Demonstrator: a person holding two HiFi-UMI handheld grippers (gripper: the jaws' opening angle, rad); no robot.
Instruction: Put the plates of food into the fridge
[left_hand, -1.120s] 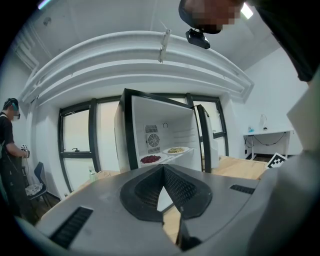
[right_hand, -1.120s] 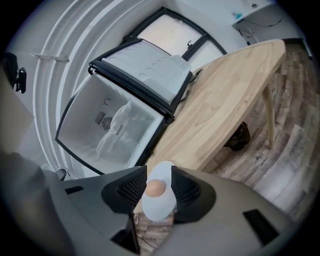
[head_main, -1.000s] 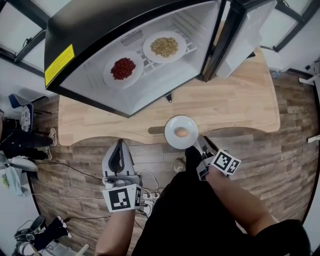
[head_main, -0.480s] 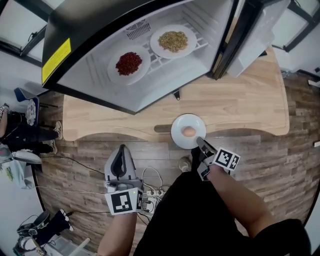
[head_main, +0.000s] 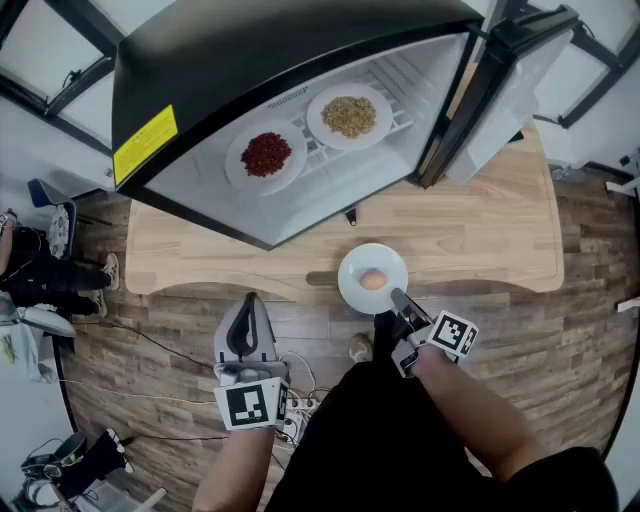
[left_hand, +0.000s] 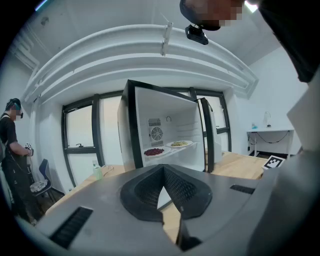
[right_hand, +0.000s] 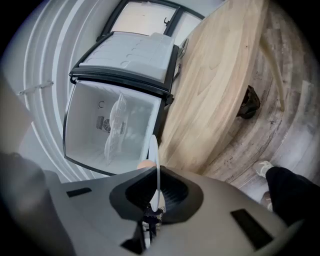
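Two jaws of the left gripper (head_main: 249, 305) meet on nothing, short of the pale wooden worktop (head_main: 480, 220); at its near edge is the round white plate (head_main: 355, 268) with a smooth tan egg (head_main: 372, 280), rim pinched by the right gripper (head_main: 398, 297), jaws just closed

Left gripper (head_main: 248, 302) fingers together, empty, right gripper (head_main: 399, 297) fingers just closed onto plate (head_main: 352, 270) rim

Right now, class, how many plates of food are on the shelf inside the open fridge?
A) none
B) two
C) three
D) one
B: a plate of red food and a plate of yellowish food lie on the fridge shelf, while the third plate is outside, at the edge of the table.
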